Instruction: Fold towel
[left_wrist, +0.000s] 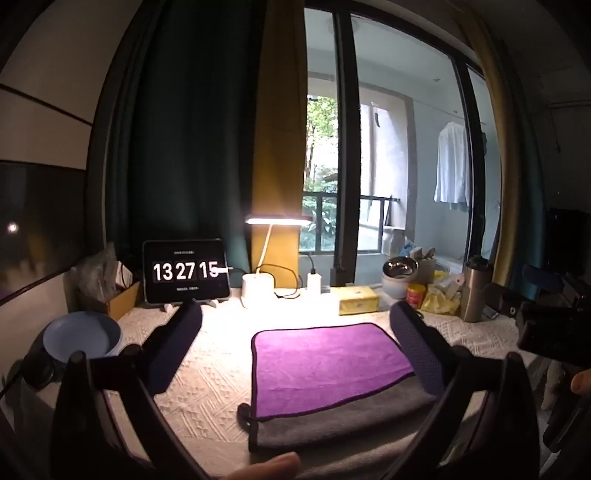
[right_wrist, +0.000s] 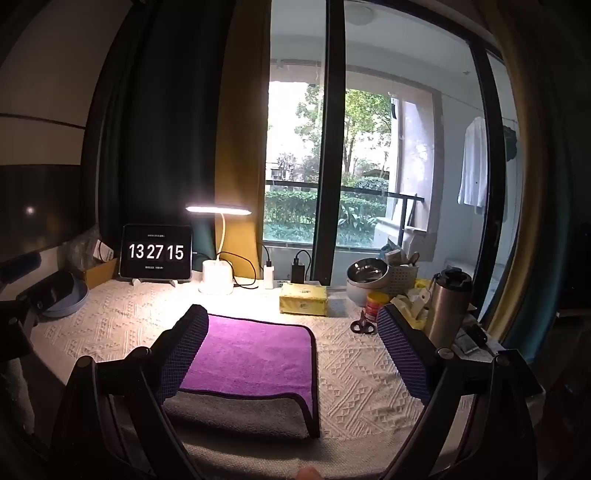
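A towel (left_wrist: 325, 365) lies flat on the white textured tablecloth, purple face up with a grey band along its near edge and dark trim. It also shows in the right wrist view (right_wrist: 255, 354). My left gripper (left_wrist: 295, 332) is open and empty, held above the table, with its right finger over the towel's right side. My right gripper (right_wrist: 291, 336) is open and empty, with its left finger over the towel's left part. The right gripper's body shows at the right edge of the left wrist view (left_wrist: 546, 328).
Along the back stand a tablet clock (left_wrist: 185, 271), a lit desk lamp (left_wrist: 258, 284), a yellow tissue pack (left_wrist: 359, 300), a steel bowl (left_wrist: 399, 275) and a steel flask (left_wrist: 476, 288). A blue bowl (left_wrist: 83, 338) sits at left. Scissors (right_wrist: 364, 325) lie right of the towel.
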